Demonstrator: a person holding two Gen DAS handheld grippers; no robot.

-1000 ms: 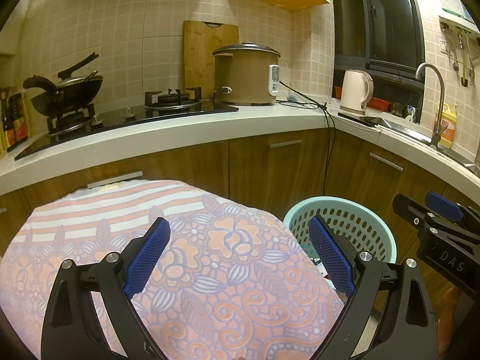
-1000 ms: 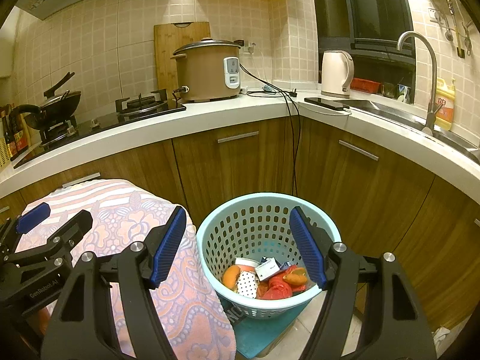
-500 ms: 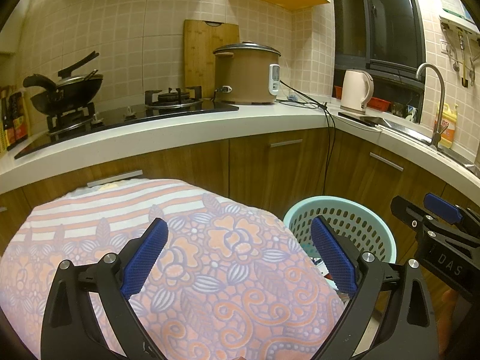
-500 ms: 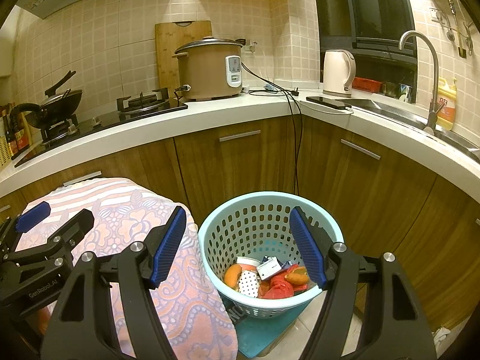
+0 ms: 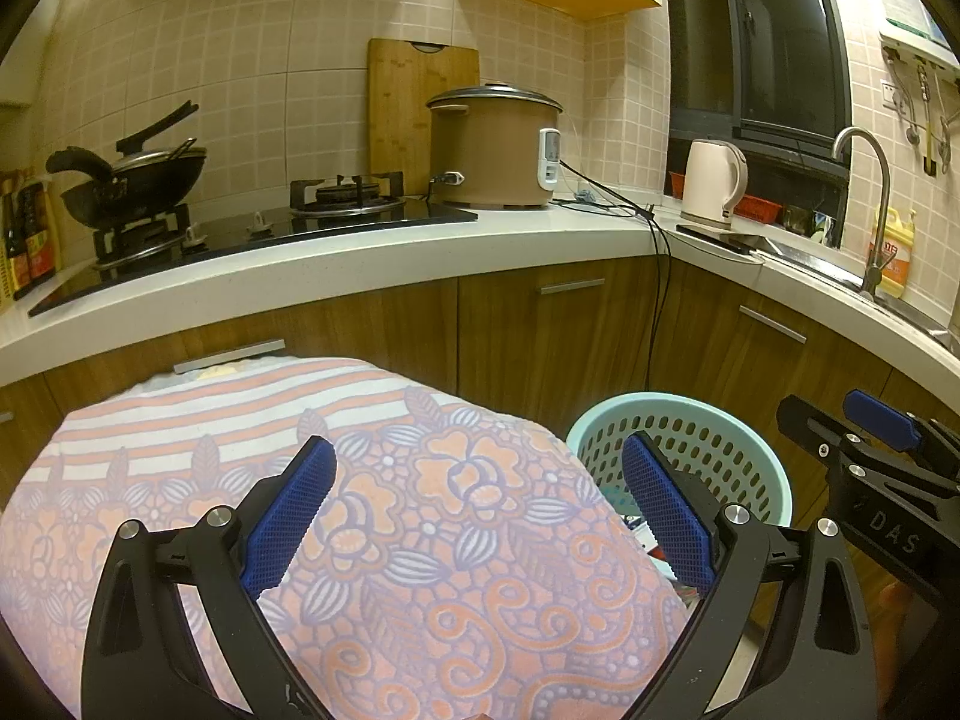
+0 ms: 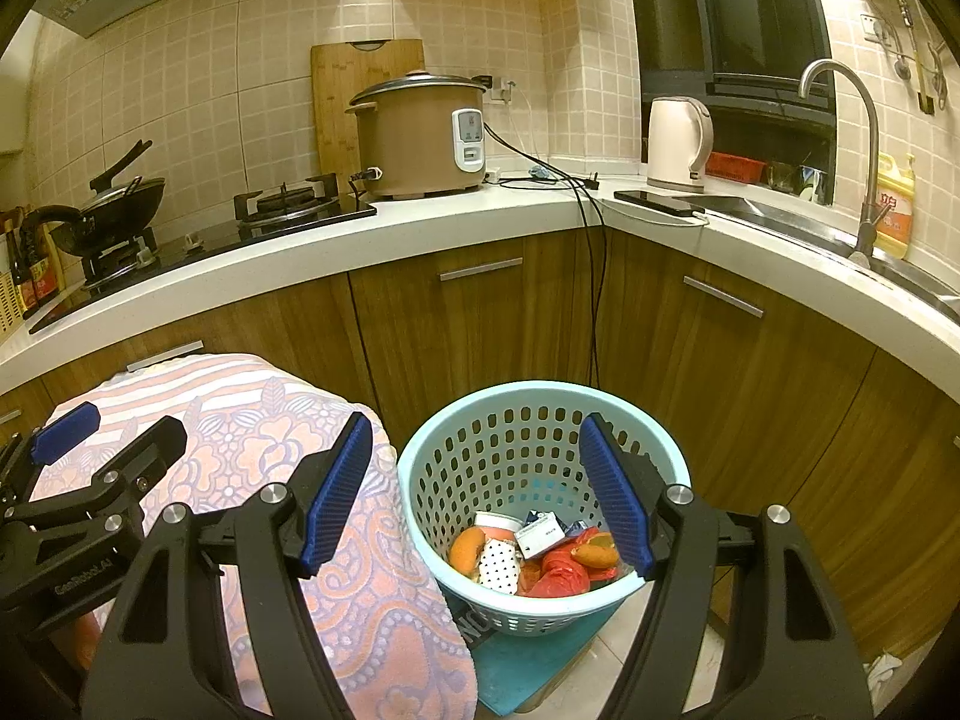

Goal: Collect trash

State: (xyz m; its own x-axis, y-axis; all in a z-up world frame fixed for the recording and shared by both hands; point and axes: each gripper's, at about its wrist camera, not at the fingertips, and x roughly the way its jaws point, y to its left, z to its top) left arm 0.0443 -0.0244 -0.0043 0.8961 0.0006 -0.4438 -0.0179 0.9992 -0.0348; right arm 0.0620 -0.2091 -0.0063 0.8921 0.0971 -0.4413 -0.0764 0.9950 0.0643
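Trash (image 6: 531, 555) lies piled at the bottom of the upright pale-blue basket (image 6: 654, 444), mouth up; orange, red and white pieces, no clear long axis. Basket stands on the floor at 3 o'clock of the floral cloth (image 6: 384, 546), touching its edge.

Right gripper (image 6: 474, 495): jaws wide, empty, above the basket; trash at 5 o'clock between the pads.

Left gripper (image 5: 480, 519): jaws wide, empty, over the cloth (image 5: 420, 510); basket (image 5: 708, 414) at 2 o'clock.

Basket mouth (image 6: 537, 402): open above; you can enter from the top.
Left flank: patterned cloth (image 6: 372, 570) touches the rim.
Behind: cabinet doors (image 6: 480, 324).
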